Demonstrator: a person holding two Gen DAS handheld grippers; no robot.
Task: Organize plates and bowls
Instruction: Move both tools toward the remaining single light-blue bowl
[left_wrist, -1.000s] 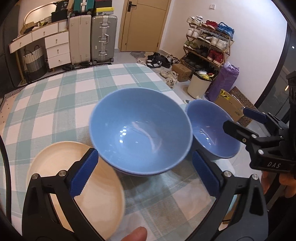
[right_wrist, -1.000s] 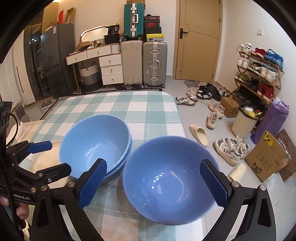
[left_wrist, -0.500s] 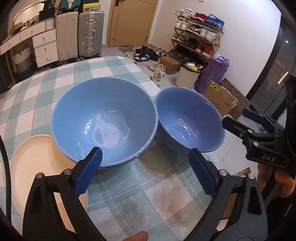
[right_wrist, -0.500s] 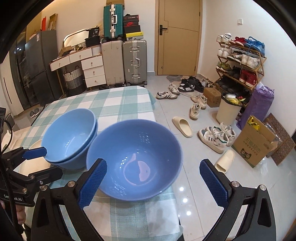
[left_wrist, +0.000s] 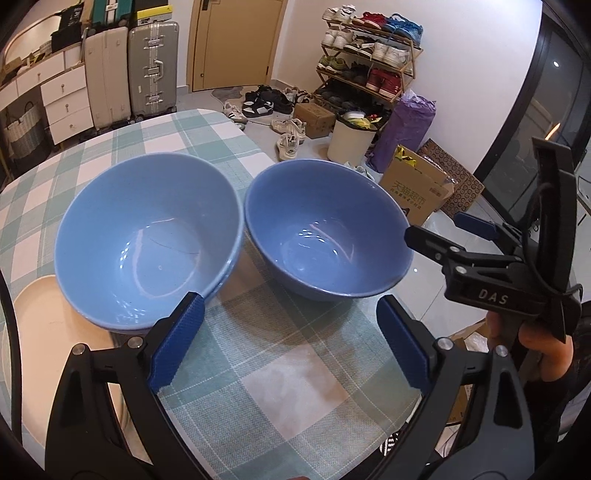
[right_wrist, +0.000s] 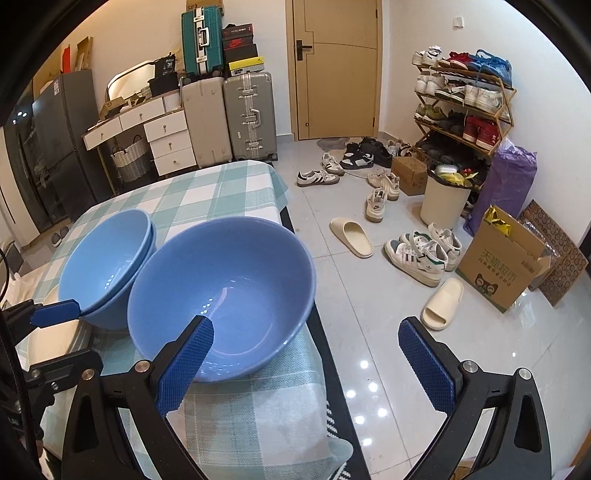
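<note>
A stack of two blue bowls (left_wrist: 147, 240) stands on the checked tablecloth (left_wrist: 288, 369), also in the right wrist view (right_wrist: 103, 266). A single blue bowl (left_wrist: 325, 232) stands right of it near the table's right edge, also in the right wrist view (right_wrist: 225, 295). A cream plate (left_wrist: 33, 325) lies left of and partly under the stack. My left gripper (left_wrist: 288, 339) is open and empty, just short of both bowls. My right gripper (right_wrist: 303, 362) is open and empty, its left finger at the single bowl's near rim; it also shows in the left wrist view (left_wrist: 443, 236).
The table's right edge (right_wrist: 325, 350) drops to a glossy tiled floor with shoes and slippers (right_wrist: 417, 254). A cardboard box (right_wrist: 502, 258), a white bin (right_wrist: 443, 199) and a shoe rack (right_wrist: 461, 110) stand at the right. Suitcases (right_wrist: 229, 114) and drawers stand behind the table.
Both grippers have pulled back and swung right. The bowls now sit further from the fingers and left of centre. The bowls themselves have not moved.
</note>
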